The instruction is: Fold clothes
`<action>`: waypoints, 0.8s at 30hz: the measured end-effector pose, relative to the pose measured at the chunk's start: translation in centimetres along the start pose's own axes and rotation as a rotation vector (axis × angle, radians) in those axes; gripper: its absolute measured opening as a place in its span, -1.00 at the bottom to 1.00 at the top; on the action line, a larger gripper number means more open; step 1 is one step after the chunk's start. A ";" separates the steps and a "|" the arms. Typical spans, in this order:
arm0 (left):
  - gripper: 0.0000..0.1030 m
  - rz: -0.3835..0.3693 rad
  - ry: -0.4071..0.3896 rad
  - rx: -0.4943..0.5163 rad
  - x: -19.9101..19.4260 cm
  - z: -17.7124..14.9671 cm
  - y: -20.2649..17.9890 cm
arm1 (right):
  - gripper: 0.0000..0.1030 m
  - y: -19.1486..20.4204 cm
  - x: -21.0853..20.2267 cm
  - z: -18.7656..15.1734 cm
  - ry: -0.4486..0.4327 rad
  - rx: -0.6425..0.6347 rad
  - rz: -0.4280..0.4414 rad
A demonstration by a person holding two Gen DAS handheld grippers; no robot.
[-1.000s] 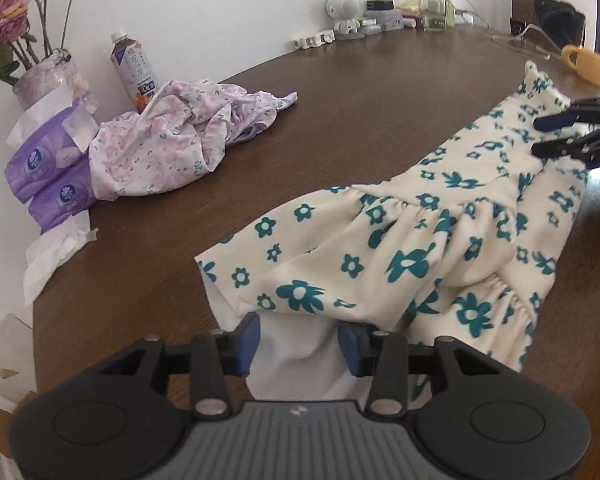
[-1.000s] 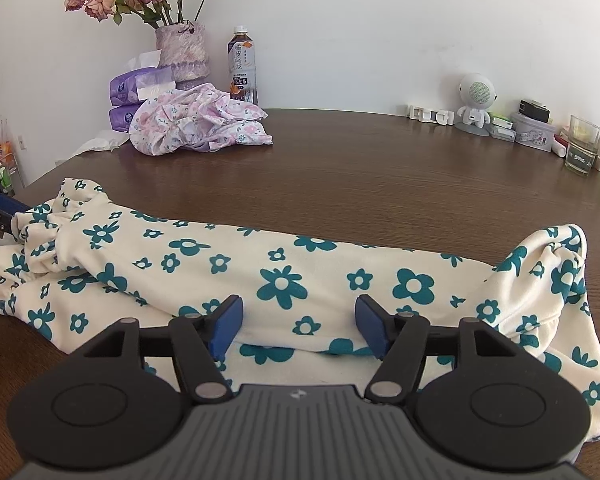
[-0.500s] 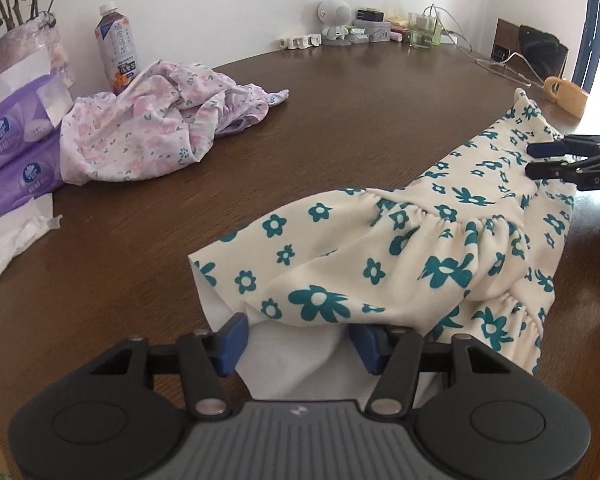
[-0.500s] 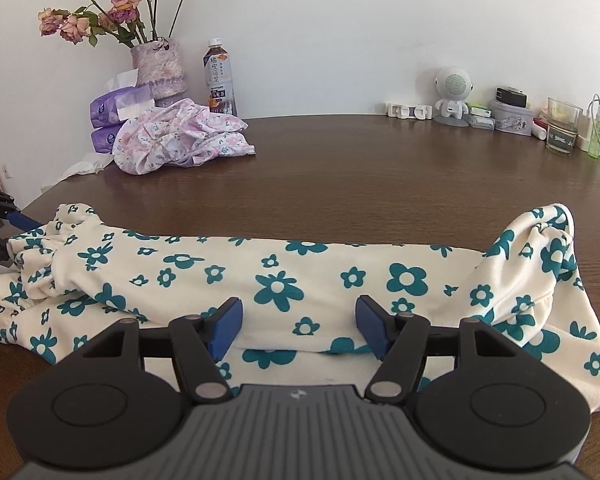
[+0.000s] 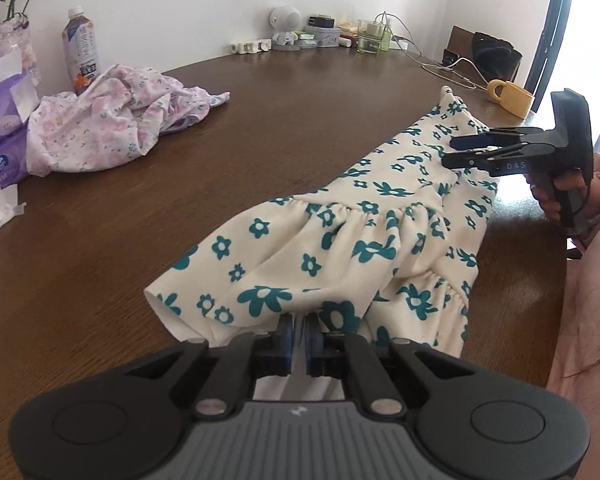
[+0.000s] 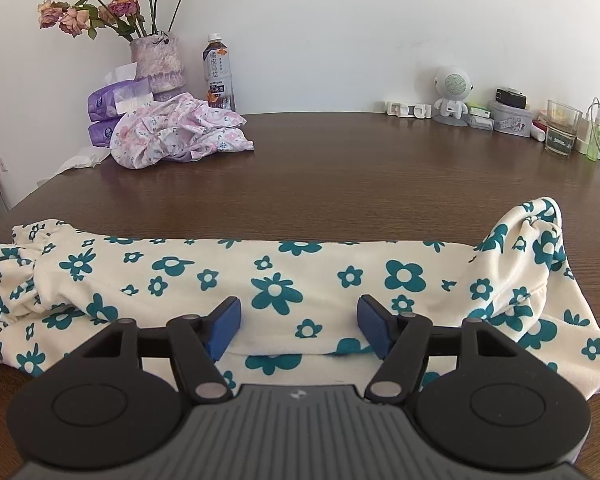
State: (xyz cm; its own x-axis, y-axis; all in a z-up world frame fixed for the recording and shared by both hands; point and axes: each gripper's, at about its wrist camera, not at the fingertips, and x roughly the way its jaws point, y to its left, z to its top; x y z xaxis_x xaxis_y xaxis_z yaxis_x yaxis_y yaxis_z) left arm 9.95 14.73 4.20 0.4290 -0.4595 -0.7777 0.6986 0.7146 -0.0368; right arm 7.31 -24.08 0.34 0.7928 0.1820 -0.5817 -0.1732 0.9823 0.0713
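Cream fabric with teal flowers — the garment (image 6: 300,276) lies folded in a long band across the near part of the brown surface (image 6: 340,168). The left gripper (image 5: 299,334) is closing, its fingers pinching the near hem at the band's left end. The right gripper (image 6: 299,326) hovers with fingers spread over the band's middle — nothing pinched. Advice: confirm both layers are caught before lifting, and carry the end over evenly.
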 end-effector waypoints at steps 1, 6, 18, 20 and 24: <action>-0.56 0.021 -0.005 0.004 0.1 0.1 0.0 | 0.28 0.0 0.0 0.0 0.000 0.001 0.001; -0.26 0.054 -0.092 -0.007 0.5 0.9 0.4 | 0.30 -0.1 0.0 0.0 0.000 0.003 0.005; -0.54 0.078 -0.102 -0.056 1.8 0.8 0.9 | 0.36 -0.2 0.0 0.0 0.001 0.011 0.019; -0.54 0.130 -0.109 -0.075 2.1 1.4 1.4 | 0.36 -0.1 0.0 0.0 0.001 0.008 0.019; -0.51 0.123 -0.104 -0.095 2.1 2.0 2.5 | 0.36 -0.2 -0.1 0.0 0.000 0.011 0.021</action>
State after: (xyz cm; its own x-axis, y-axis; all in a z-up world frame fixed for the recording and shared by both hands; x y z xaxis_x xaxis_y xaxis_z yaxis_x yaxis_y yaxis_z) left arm 13.74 14.46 3.70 0.5682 -0.4145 -0.7109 0.5824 0.8128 -0.0084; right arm 7.31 -24.25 0.37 0.7889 0.2024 -0.5802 -0.1831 0.9787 0.0925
